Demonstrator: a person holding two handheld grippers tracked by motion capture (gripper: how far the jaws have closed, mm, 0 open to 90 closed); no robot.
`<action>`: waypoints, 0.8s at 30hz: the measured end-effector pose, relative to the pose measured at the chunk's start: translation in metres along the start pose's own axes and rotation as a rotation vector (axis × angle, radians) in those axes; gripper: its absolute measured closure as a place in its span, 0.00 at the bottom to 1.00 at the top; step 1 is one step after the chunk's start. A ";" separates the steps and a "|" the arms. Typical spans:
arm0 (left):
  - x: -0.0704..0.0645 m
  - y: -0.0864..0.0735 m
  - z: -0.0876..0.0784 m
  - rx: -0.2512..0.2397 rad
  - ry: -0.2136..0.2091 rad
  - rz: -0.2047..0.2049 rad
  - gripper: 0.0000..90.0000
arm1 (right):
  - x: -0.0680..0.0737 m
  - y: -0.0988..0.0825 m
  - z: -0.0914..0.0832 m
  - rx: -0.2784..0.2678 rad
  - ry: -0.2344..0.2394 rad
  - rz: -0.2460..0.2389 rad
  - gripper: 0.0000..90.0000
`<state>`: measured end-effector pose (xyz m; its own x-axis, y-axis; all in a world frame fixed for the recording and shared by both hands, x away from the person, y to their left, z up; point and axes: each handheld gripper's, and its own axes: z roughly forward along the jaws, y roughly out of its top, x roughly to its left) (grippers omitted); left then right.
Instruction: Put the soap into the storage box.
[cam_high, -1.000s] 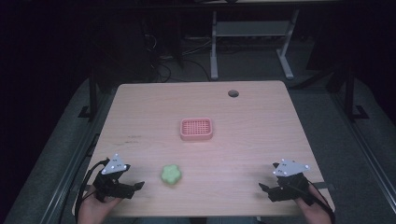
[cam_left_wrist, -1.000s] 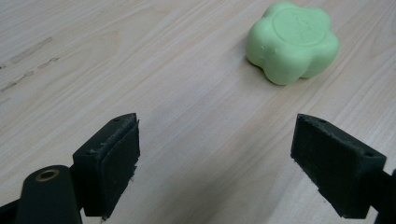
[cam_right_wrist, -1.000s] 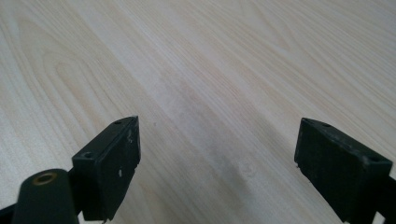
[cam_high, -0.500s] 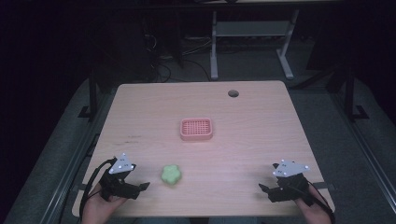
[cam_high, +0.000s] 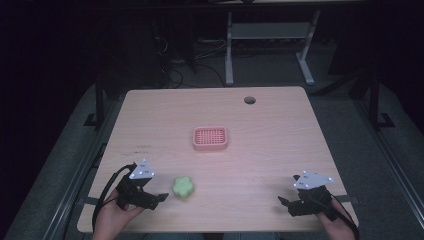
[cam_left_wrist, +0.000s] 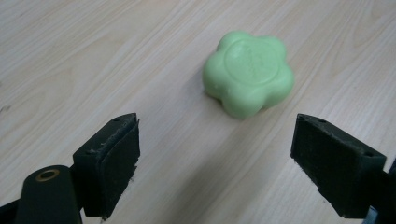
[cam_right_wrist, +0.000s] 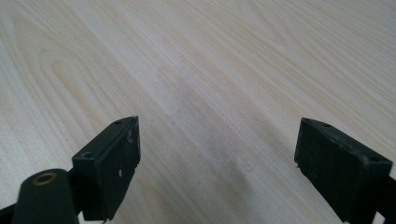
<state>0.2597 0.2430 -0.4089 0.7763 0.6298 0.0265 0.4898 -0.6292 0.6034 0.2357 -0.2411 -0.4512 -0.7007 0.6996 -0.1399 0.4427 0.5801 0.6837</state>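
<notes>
wood table (cam_high: 280, 130) | green soap (cam_high: 183, 186) nr front | pink tray (cam_high: 210, 138) ctr

High view: fixed above the near edge, facing forward and down; far off, takes in the whole surface (cam_high: 280, 150) and the floor beyond. Left gripper view: rides the left tongs (cam_left_wrist: 215, 163), low and close to the wood, facing the green piece (cam_left_wrist: 248, 72), which the high view shares (cam_high: 183, 187). Right gripper view: rides the right tongs (cam_right_wrist: 217, 163), equally low, facing bare wood.
</notes>
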 end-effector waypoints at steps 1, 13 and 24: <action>-0.001 0.003 0.001 0.003 0.001 0.008 0.17 | 0.000 0.000 0.000 -0.001 0.000 -0.002 0.15; -0.014 0.034 0.011 0.010 -0.007 -0.022 0.17 | 0.001 0.000 -0.001 -0.005 0.000 -0.005 0.15; -0.016 0.045 0.025 0.074 -0.035 -0.024 0.17 | 0.000 0.000 -0.001 -0.006 -0.001 -0.014 0.15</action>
<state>0.2794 0.1933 -0.4017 0.7767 0.6297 -0.0162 0.5356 -0.6466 0.5432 0.2353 -0.2412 -0.4506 -0.7064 0.6917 -0.1501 0.4293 0.5873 0.6861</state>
